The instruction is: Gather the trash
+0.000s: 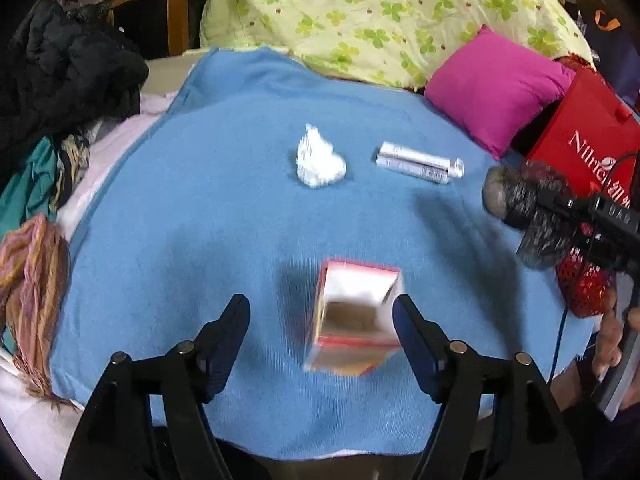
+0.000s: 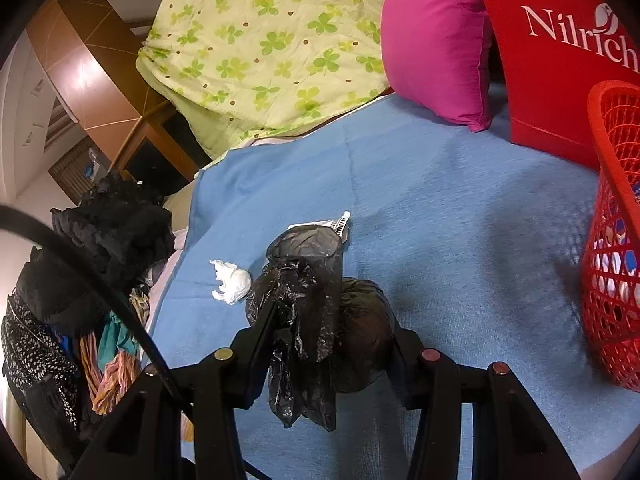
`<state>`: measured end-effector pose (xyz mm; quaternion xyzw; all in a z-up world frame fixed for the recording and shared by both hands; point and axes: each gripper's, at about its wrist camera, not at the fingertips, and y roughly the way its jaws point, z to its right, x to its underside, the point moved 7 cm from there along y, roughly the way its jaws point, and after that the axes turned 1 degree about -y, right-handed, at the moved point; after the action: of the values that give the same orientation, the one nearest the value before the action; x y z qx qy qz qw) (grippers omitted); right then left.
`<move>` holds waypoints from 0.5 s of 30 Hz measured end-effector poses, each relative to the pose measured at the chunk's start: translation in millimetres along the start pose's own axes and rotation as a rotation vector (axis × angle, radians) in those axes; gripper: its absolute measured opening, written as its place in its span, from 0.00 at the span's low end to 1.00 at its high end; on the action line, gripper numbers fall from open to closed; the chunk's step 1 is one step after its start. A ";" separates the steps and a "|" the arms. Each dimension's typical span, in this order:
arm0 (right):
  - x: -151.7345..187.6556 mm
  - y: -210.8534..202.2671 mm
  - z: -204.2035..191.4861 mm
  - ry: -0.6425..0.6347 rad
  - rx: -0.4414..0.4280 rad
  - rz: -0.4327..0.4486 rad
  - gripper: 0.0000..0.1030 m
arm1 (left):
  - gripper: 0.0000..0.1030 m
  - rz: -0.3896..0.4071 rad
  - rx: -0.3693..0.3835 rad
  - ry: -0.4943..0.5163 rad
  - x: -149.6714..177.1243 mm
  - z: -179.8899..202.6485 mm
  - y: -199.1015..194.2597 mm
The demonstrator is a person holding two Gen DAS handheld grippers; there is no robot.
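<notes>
A small open red-and-white carton (image 1: 352, 316) stands on the blue blanket (image 1: 240, 220) between the fingers of my left gripper (image 1: 322, 312), which is open around it, not touching. A crumpled white tissue (image 1: 320, 158) and a white tube (image 1: 420, 160) lie further back. My right gripper (image 2: 334, 320) is shut on a crumpled black plastic bag (image 2: 308, 300); it shows at the right of the left wrist view (image 1: 532, 208). In the right wrist view the tissue (image 2: 232, 276) lies left of the bag and the tube (image 2: 336, 224) peeks out behind it.
A red mesh basket (image 2: 612, 240) stands at the right edge of the blanket, a red box (image 2: 552, 60) and a pink cushion (image 2: 436, 44) behind it. A green-patterned quilt (image 1: 380, 12) lies at the back. Dark clothes (image 1: 60, 76) and scarves (image 1: 32, 280) pile at the left.
</notes>
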<state>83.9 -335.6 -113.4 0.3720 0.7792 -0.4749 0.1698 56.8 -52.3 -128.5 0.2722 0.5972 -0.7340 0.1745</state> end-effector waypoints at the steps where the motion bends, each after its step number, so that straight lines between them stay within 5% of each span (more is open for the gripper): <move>1: -1.0 0.8 0.8 -0.004 0.001 -0.001 0.50 | 0.73 -0.008 0.006 -0.004 3.9 -0.1 2.7; 15: 2.5 0.5 -0.1 -0.015 0.016 -0.001 0.50 | 0.79 0.104 0.064 0.036 -5.4 12.9 -23.4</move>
<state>82.6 -334.3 -115.3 0.3693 0.7745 -0.4838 0.1724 45.0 -59.9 -105.1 0.3216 0.5616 -0.7375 0.1929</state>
